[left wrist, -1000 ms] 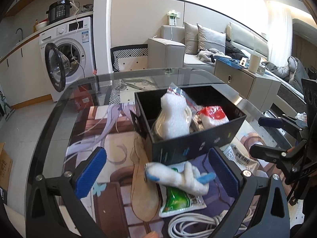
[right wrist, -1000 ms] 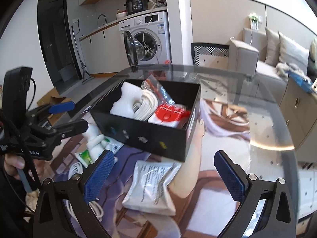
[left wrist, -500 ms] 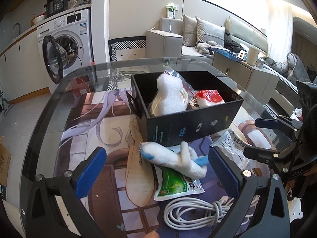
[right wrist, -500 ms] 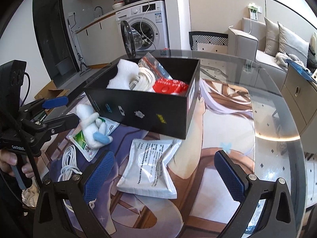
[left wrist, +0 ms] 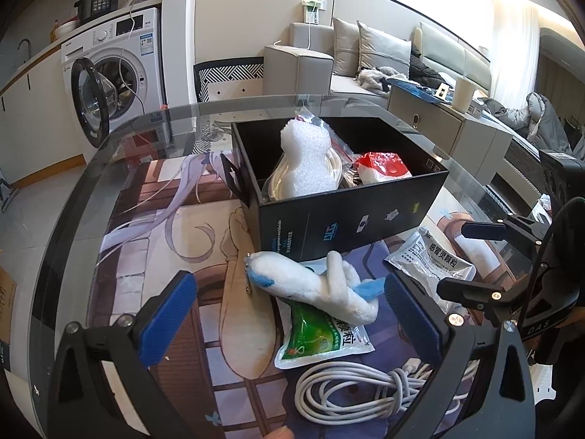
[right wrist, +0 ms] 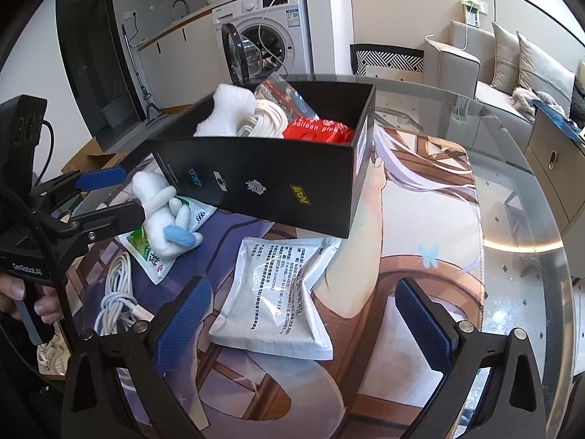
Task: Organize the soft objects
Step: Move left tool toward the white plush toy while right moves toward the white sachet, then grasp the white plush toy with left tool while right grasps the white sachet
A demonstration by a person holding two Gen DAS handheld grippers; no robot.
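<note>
"999" on green sachet (right wrist: 200, 216); perhaps "balloon glue" on red pack (right wrist: 317, 131)

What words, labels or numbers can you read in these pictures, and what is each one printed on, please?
"感冒灵颗粒": silver sachet.
"balloon glue", first letter unsure: red packet in the black box.
"ADV": yellow mark on that box.
"999": green sachet, under the plush toy.
"GenRobot.AI", partly blurred: left gripper.
Too small or blurred: small print on both sachets, other box marks, washing machine labels.

Both grippers have drawn back from the black box (left wrist: 351, 216).
</note>
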